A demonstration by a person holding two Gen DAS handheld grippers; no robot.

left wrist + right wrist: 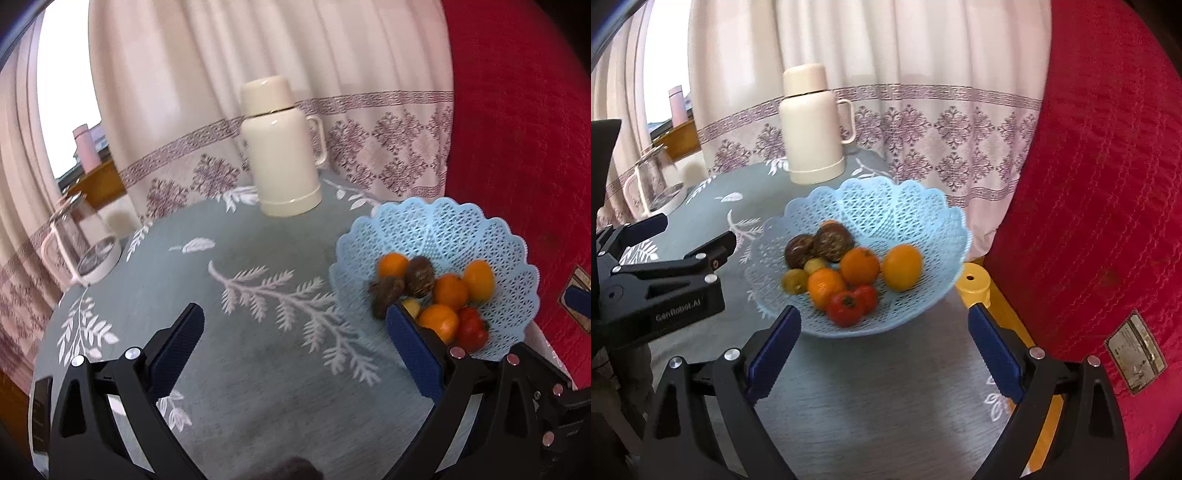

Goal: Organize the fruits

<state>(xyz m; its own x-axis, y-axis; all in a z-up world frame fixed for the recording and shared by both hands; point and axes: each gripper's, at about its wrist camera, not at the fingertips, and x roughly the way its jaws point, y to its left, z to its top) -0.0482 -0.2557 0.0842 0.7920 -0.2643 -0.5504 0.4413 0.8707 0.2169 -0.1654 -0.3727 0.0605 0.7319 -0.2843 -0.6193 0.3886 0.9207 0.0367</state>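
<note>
Table [849,387], round, under a grey-blue cloth with white leaf sprays; patterned pale curtain [923,110] behind, red quilted cover [1108,184] at the right.

1. Fruit basket [916,206]: light blue openwork plastic, scalloped rim, standing near the table's right edge. Contents, all heaped at its centre and touching one another:
- oranges, one at the middle [859,265], one lower left [824,287], and a paler, yellower one at the right [902,267];
- two red tomatoes [846,308] at the near side, green calyx showing on the front one;
- two dark brown round fruits [833,242] at the far side (kind cannot be told);
- two small yellow-green fruits [795,281] at the left.

2. Cream thermos flask [812,129], with handle and cup lid, upright at the far edge of the table, behind the basket.

3. Glass jug [79,240] with white handle and base, at the far left edge.

4. Yellow stool [975,280], seen just past the right edge, lower than the tabletop.

5. Left gripper [295,343]: blue-padded fingers spread wide, holding nothing, over bare cloth left of the basket; its right finger overlaps the basket's near rim in the left wrist view.

6. Right gripper [884,350]: fingers spread wide, empty, just in front of the basket's near side.
</note>
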